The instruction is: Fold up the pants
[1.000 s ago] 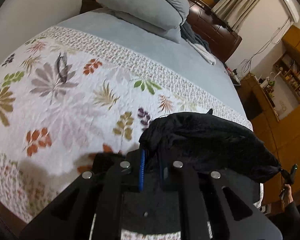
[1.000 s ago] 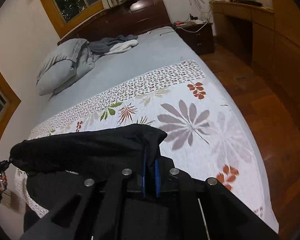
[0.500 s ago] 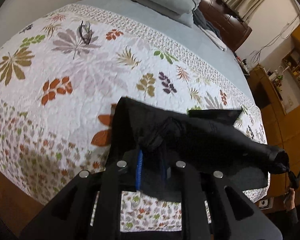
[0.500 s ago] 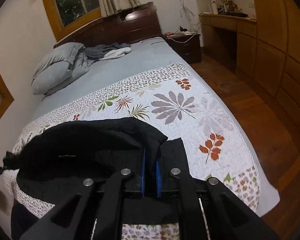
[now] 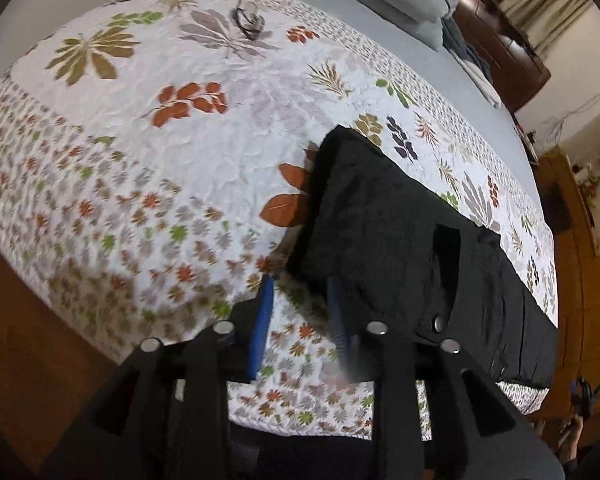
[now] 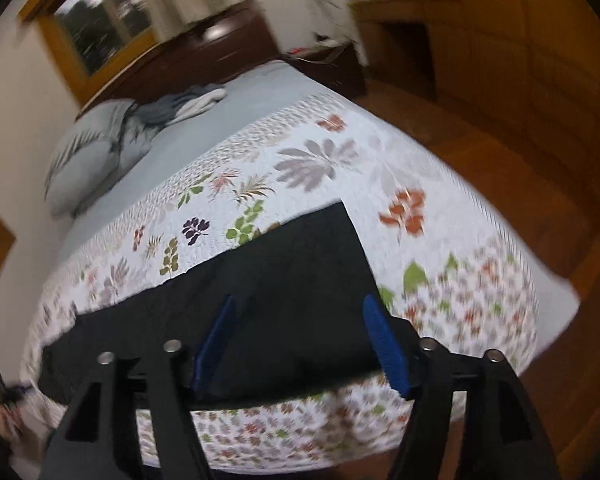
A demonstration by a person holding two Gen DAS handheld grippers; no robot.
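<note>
The black pants point(image 5: 400, 240) lie folded in a long flat strip along the foot of the bed, on the floral quilt point(image 5: 180, 140). They also show in the right wrist view point(image 6: 260, 300). My left gripper point(image 5: 300, 320) is open and empty, with its blue-padded fingers just off the left end of the strip. My right gripper point(image 6: 300, 344) is wide open and empty, just above the right end of the strip. Snap buttons point(image 5: 438, 323) show on the near edge of the pants.
Grey pillows point(image 6: 88, 160) and a heap of clothes point(image 6: 180, 108) lie at the head of the bed. A small dark object point(image 5: 250, 20) lies on the quilt. A wooden floor point(image 6: 520, 184), a nightstand point(image 6: 332, 64) and cabinets stand right of the bed.
Both grippers lowered the pants onto the quilt, opened and let go. The pants now lie flat, and both grippers have drawn back a little.
</note>
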